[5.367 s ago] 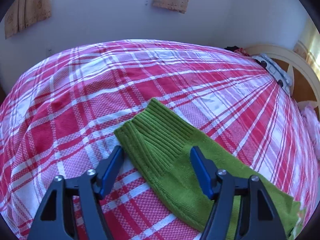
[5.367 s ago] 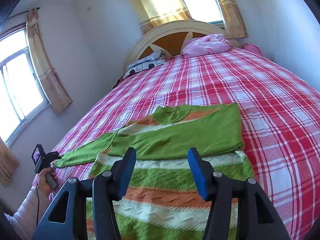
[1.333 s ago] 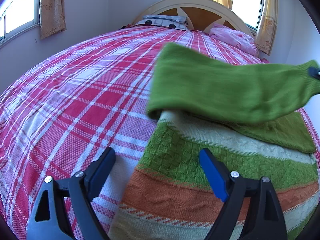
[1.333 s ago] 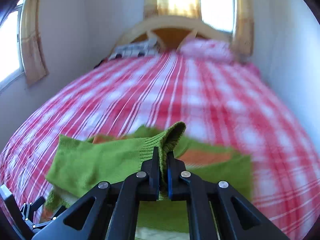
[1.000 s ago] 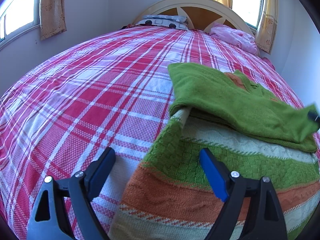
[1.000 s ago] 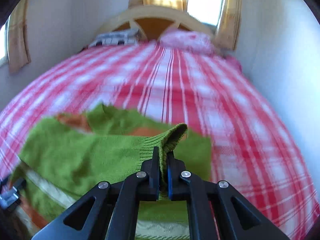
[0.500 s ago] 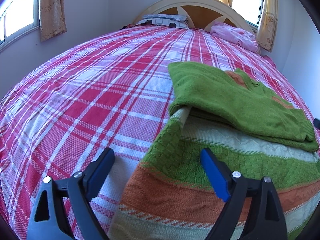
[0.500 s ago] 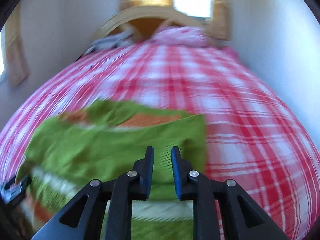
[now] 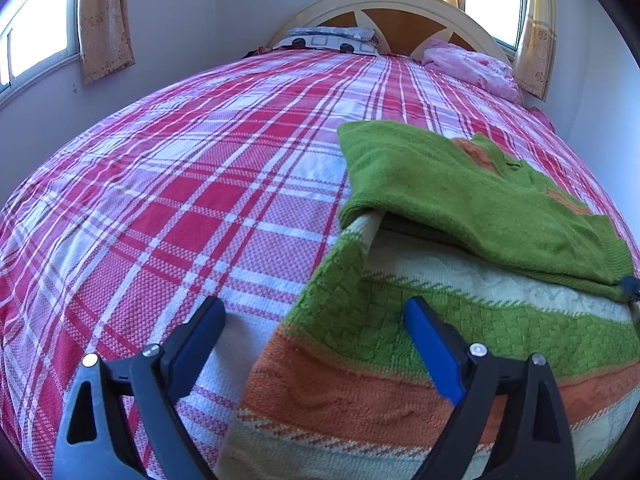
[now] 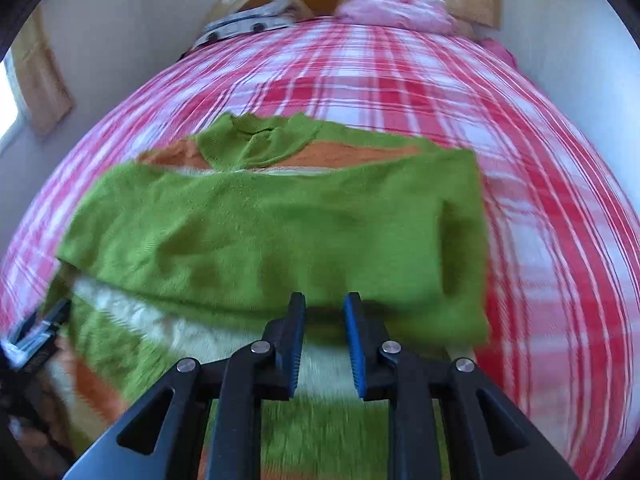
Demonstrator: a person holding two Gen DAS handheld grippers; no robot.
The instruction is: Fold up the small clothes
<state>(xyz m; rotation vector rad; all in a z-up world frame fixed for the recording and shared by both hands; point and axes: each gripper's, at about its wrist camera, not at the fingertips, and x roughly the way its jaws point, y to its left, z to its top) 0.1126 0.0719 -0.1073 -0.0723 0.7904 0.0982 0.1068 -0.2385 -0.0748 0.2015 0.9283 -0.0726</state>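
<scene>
A small knit sweater [image 9: 400, 360] with green, orange and cream stripes lies flat on the bed. Both green sleeves [image 10: 272, 240] are folded across its chest, below the green collar [image 10: 256, 140]. My left gripper [image 9: 316, 320] hovers open over the sweater's left side edge, and its jaws are still opening with nothing gripped. My right gripper [image 10: 323, 312] hangs just above the lower edge of the folded sleeve. Its jaws are opening by a narrow gap and no cloth is between them. The right gripper's tip [image 9: 631, 284] shows at the right edge of the left wrist view.
The bed carries a red, pink and white plaid cover [image 9: 200, 184]. At its head stand a curved wooden headboard [image 9: 396, 16], a patterned pillow [image 9: 332, 40] and a pink bundle [image 9: 468, 64]. White walls run close along both sides. Curtained windows [image 9: 104, 20] stand left and behind.
The right gripper carried the green sleeve across the sweater, laid it down and let go of the cuff. Its jaws have parted slightly. The left gripper stayed where it was.
</scene>
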